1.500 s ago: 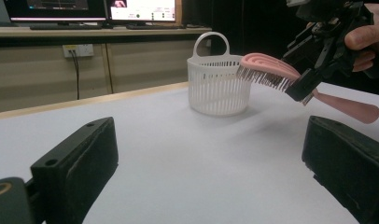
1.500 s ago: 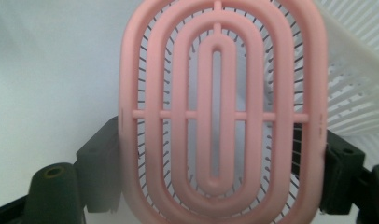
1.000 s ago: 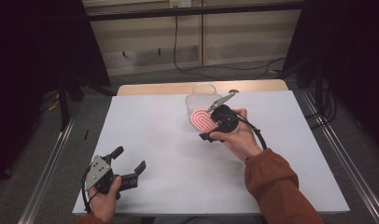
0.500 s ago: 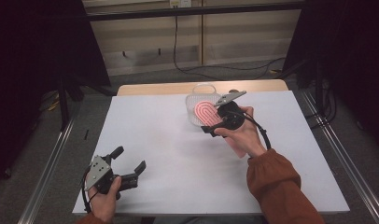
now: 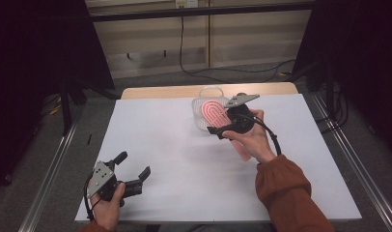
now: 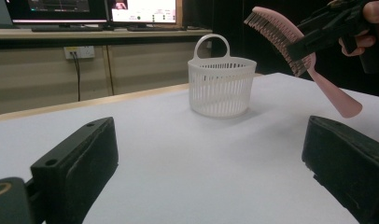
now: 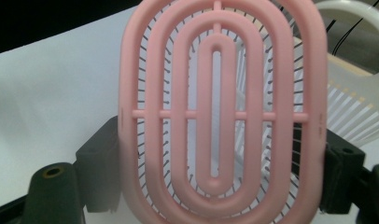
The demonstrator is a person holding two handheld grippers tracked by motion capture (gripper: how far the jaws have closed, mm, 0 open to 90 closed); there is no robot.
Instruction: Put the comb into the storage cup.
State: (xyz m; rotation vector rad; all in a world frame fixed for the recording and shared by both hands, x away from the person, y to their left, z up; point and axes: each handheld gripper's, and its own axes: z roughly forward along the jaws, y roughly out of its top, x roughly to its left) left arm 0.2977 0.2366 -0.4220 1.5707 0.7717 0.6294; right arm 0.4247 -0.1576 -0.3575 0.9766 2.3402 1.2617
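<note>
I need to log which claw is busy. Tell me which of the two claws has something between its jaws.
The right claw, raised beside the white basket, grips the pink hairbrush by its head. The left claw, low at the table's near corner, is open with nothing in it.

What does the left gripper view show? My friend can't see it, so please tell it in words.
A pink hairbrush is held in the air by the right gripper, up beside a white slatted basket that stands on the white table. The left gripper stays low in front, jaws wide apart with nothing between them.
</note>
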